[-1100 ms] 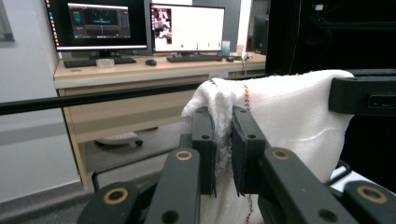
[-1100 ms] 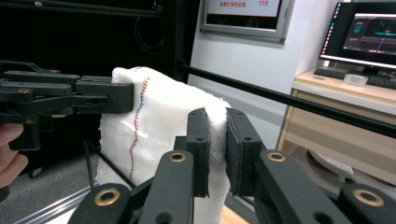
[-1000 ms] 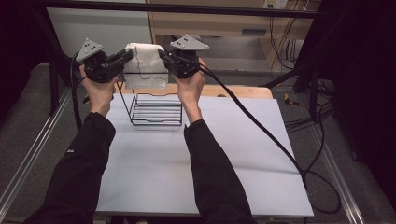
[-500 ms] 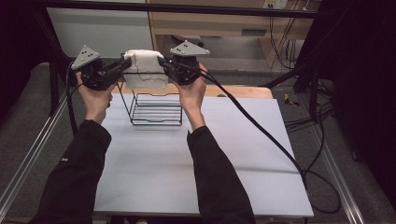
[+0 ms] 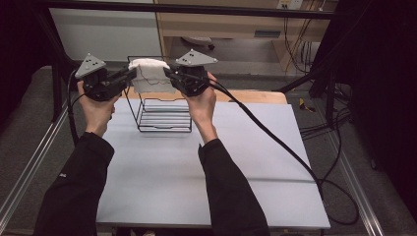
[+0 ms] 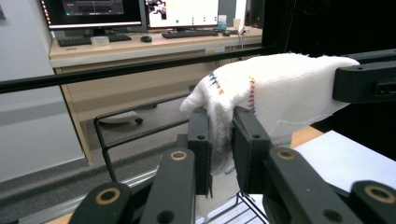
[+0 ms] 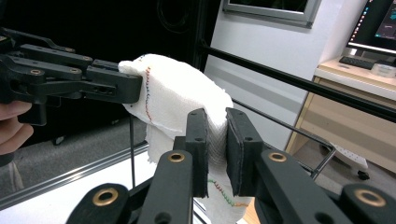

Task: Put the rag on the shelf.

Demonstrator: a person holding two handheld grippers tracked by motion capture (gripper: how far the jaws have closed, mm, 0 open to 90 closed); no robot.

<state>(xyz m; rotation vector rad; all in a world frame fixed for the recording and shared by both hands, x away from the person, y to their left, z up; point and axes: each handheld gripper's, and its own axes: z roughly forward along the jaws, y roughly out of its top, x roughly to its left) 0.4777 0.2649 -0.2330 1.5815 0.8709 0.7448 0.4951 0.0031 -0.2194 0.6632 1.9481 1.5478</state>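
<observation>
A white cloth (image 5: 150, 74) with coloured stitching hangs in the air above a black wire basket (image 5: 164, 114) at the back of the table. My left gripper (image 5: 132, 73) is shut on the cloth's left end, and my right gripper (image 5: 167, 73) is shut on its right end. In the left gripper view the cloth (image 6: 275, 88) is pinched between the jaws, my left gripper (image 6: 220, 140) below it. In the right gripper view the cloth (image 7: 182, 100) bulges above my right gripper (image 7: 215, 140), with the other gripper's jaws clamped on its far end.
The basket stands on a pale grey table (image 5: 196, 172) with a wooden edge (image 5: 255, 96) behind it. A black bar (image 5: 196, 7) crosses overhead at the back. A thick cable (image 5: 275, 142) trails right across the table. A desk with monitors (image 6: 116, 11) lies beyond.
Both grippers have risen slightly and moved closer together, carrying the cloth higher above the basket; the cloth now bunches between them.
</observation>
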